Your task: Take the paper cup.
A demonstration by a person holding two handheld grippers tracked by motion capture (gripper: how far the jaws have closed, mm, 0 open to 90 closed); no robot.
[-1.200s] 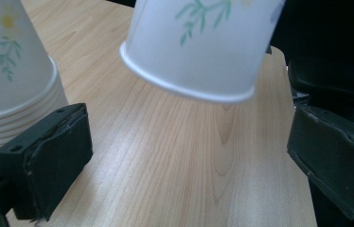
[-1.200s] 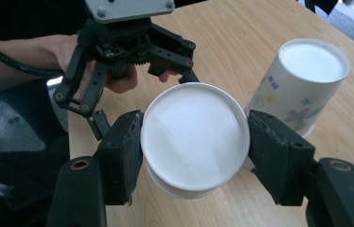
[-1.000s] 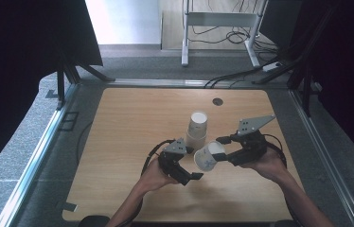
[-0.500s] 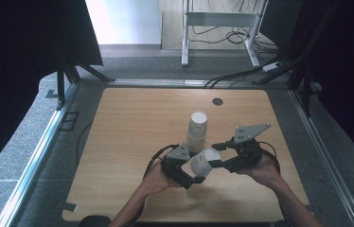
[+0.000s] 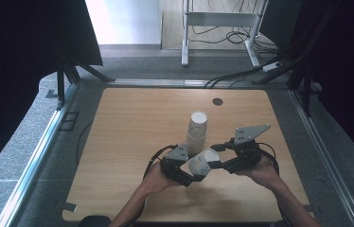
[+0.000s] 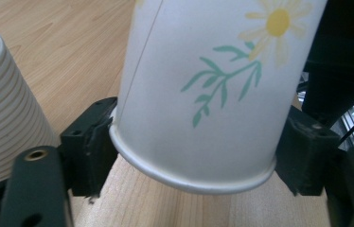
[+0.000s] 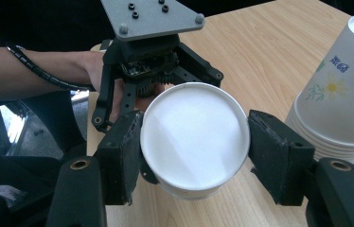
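Paper-thin, light and easily crushed, the cup hangs over the table at 6 o'clock from the stack, right tongs clamping its base, left tongs just closing on its rim.

Both grippers are black with blocky jaws. The right gripper carries a grey triangular plate. Black cables trail from each

Cup between grippers, before cup stack.
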